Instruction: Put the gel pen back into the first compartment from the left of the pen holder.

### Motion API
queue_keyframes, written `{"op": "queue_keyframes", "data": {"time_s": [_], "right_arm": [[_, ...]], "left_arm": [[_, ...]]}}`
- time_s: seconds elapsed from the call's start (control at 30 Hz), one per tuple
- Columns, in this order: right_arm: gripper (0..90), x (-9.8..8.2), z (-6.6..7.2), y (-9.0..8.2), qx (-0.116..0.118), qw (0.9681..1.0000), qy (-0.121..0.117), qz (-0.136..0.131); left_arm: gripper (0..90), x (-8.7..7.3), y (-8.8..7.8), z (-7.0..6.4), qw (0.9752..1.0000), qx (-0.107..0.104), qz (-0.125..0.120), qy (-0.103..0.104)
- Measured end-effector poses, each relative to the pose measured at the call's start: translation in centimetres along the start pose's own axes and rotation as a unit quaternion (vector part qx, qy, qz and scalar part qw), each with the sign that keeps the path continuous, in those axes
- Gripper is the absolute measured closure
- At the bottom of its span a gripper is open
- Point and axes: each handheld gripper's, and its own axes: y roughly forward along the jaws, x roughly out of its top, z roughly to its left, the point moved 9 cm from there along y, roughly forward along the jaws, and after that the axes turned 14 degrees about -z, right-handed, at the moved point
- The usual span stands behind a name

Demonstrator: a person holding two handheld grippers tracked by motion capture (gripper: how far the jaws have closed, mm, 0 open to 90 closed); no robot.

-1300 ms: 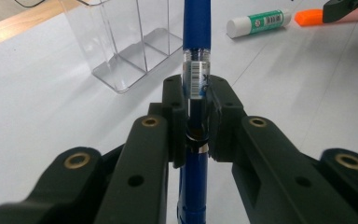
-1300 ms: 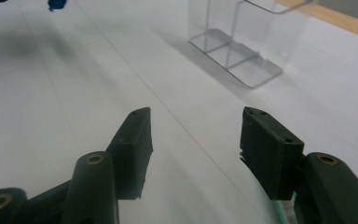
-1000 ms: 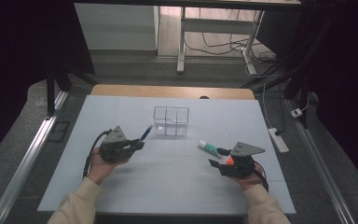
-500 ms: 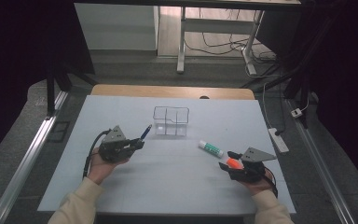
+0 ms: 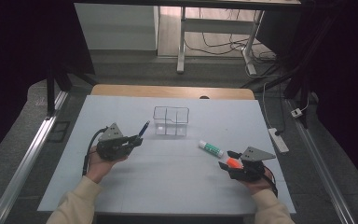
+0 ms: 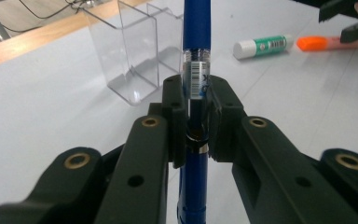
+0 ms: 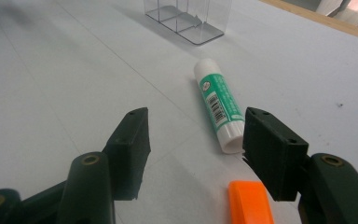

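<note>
A blue pen [image 6: 196,42] runs upright between the jaws of my left gripper [image 6: 196,93], which is shut on its barrel. In the high view that left gripper [image 5: 136,139] rests left of centre, and the pen [image 5: 143,128] points up toward a clear two-cell box [image 5: 171,120]. My right gripper [image 7: 196,128] stands open, low over the table. A green and white glue stick [image 7: 218,105] lies just beyond its jaws. An orange marker [image 7: 249,203] lies on the table between them, and no pad touches it. In the high view the right gripper [image 5: 228,159] is at the lower right.
The clear box [image 6: 130,56] stands mid-table, beyond the left gripper. The glue stick [image 5: 210,148] lies right of centre. The white table top [image 5: 168,186] has a wooden strip along its far edge. A power strip [image 5: 279,140] lies on the floor off the table's right edge.
My right gripper has drawn back a little to the right, away from the glue stick, which stays where it lay. The left gripper and its pen have not moved.
</note>
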Motion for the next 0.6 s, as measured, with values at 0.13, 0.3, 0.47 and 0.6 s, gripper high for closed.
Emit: {"op": "queue_keyframes", "data": {"time_s": [0.13,0.3,0.47,0.6], "right_arm": [[41.5,0.1,-0.1,-0.1,-0.002,1.0000,0.003,-0.002],[41.6,0.1,-0.1,0.0,0.001,1.0000,0.003,-0.002],[41.5,0.1,-0.2,-0.1,0.000,1.0000,0.005,-0.003],[41.6,0.1,-0.3,-0.1,0.001,0.9999,0.008,-0.007]], "left_arm": [[78.6,1.1,0.4,0.2,0.9998,-0.003,-0.015,-0.009],[78.6,2.6,0.9,0.3,0.9993,-0.004,-0.034,-0.013],[78.6,3.9,1.4,0.8,0.9989,-0.001,-0.045,-0.017],[78.6,4.8,1.8,1.1,0.9984,-0.002,-0.052,-0.022]]}}
